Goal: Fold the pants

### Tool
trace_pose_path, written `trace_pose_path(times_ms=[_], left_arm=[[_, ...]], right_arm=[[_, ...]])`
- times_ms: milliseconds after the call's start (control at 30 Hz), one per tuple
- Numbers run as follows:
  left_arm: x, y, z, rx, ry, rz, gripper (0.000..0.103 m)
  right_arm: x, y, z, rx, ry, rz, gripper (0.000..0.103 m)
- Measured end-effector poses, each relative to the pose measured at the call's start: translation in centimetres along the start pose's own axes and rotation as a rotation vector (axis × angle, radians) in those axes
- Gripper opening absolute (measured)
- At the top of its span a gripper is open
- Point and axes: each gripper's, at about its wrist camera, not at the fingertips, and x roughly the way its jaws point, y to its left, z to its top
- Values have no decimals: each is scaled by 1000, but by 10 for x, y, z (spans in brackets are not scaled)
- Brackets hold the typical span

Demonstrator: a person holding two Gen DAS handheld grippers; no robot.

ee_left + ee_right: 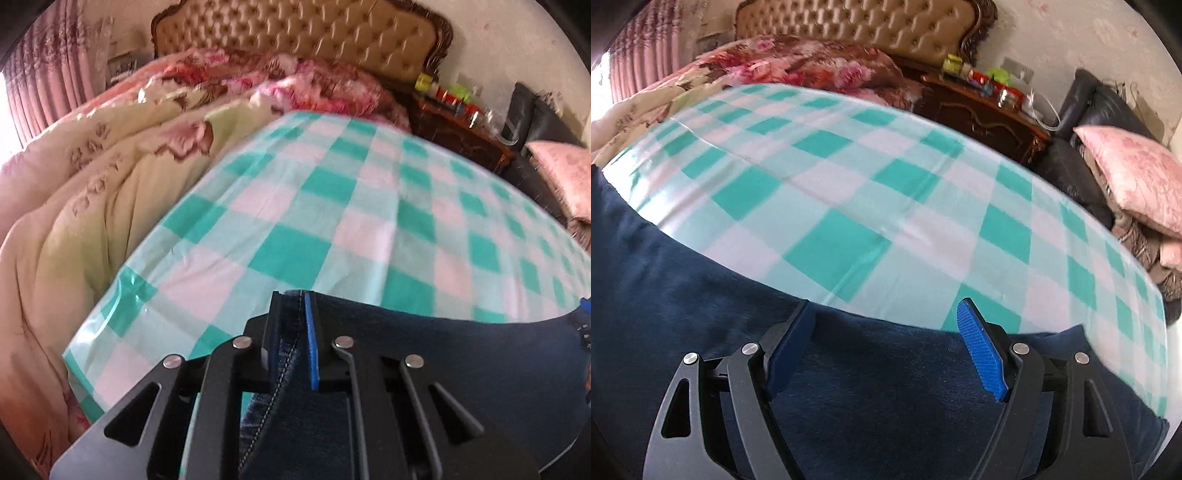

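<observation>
While left hand-held gripper (291,325) clamps pants (424,332) edge, right hand-held gripper (886,332) apart.

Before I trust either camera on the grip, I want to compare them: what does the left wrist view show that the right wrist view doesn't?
Only the left wrist view shows the left hand-held gripper shut on the jeans at a stitched edge. Only the right wrist view shows the right hand-held gripper open above the jeans, holding nothing. Both show the checked sheet, headboard, floral quilt, nightstand and pink pillow.
</observation>
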Motion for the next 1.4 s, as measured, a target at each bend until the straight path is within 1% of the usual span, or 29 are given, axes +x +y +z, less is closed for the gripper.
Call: trace_pose_path(times_ms=[33, 67, 133, 200, 233, 267, 300, 333, 367, 400, 467, 500, 567, 600, 633, 667, 733, 767, 833, 867, 900, 967, 1033, 1067, 1133, 1167, 1200, 1300, 1400], left_arm=[[7, 2, -2, -8, 14, 9, 12], [11, 5, -3, -23, 13, 35, 16], [9, 17, -4, -78, -19, 70, 17], [-3, 27, -7, -115, -48, 83, 17], [-14, 28, -9, -116, -78, 79, 17], [-29, 27, -13, -104, -120, 89, 21], [-46, 24, -20, -88, -166, 103, 34], [-56, 22, -25, -81, -200, 101, 44], [-68, 20, -33, -75, -239, 89, 58], [-77, 16, -41, -62, -261, 75, 60], [-84, 6, -59, -8, -243, 55, 60], [-85, 0, -69, 20, -230, 63, 60], [-81, -10, -84, 66, -197, 107, 60], [-78, -13, -89, 70, -167, 124, 60], [-76, -15, -94, 63, -148, 116, 60], [-75, -19, -99, 63, -143, 79, 60], [-71, -33, -105, 121, -131, 51, 55], [-67, -41, -109, 161, -118, 50, 50], [-55, -48, -111, 222, -74, 62, 49], [-47, -42, -110, 213, -51, 84, 47], [-44, -32, -108, 179, -52, 77, 34], [-46, -6, -99, 63, -61, 57, 21], [-54, -4, -94, 52, -92, 122, 31], [-59, -8, -92, 58, -108, 128, 40], [-66, -22, -91, 79, -115, 73, 61], [-69, -36, -92, 106, -123, 45, 78], [-72, -44, -92, 114, -134, 27, 86], [-80, -81, -97, 96, -145, -75, 93], [-86, -126, -107, 159, -155, -168, 93]], right_arm=[[-1, 1, 0, -2, -5, -7, 75], [-3, 2, 0, -13, -21, -29, 75], [-13, 5, 1, -20, -64, -39, 75], [-26, 8, 2, -7, -95, 16, 75], [-35, 12, 2, -5, -118, 53, 75], [-42, 17, 2, -12, -137, 77, 75], [-46, 22, 1, -25, -145, 99, 75], [-45, 31, 1, -45, -132, 130, 75], [-41, 39, 1, -65, -111, 133, 75], [-37, 43, 1, -78, -101, 117, 75], [-19, 50, 0, -109, -51, 53, 75], [-13, 47, -1, -94, -37, 46, 76], [-12, 38, 0, -49, -37, 45, 77], [-12, 36, 0, -37, -39, 16, 77], [-13, 33, 2, -27, -43, -40, 78], [-15, 31, 3, -13, -46, -45, 78], [-32, 26, 4, 42, -67, 54, 79], [-39, 26, 3, 50, -75, 73, 80], [-60, 33, 1, 62, -99, 136, 88], [-66, 36, 0, 66, -98, 164, 88], [-71, 40, -3, 69, -92, 186, 88], [-79, 49, -11, 80, -71, 188, 88], [-80, 57, -20, 103, -33, 176, 89], [-80, 62, -25, 105, -15, 170, 90], [-79, 73, -35, 90, 7, 170, 92], [-78, 78, -40, 76, 19, 173, 92], [-76, 80, -42, 65, 28, 168, 92], [-70, 87, -52, 17, 32, 109, 92], [-67, 85, -58, 11, 39, 187, 92]])
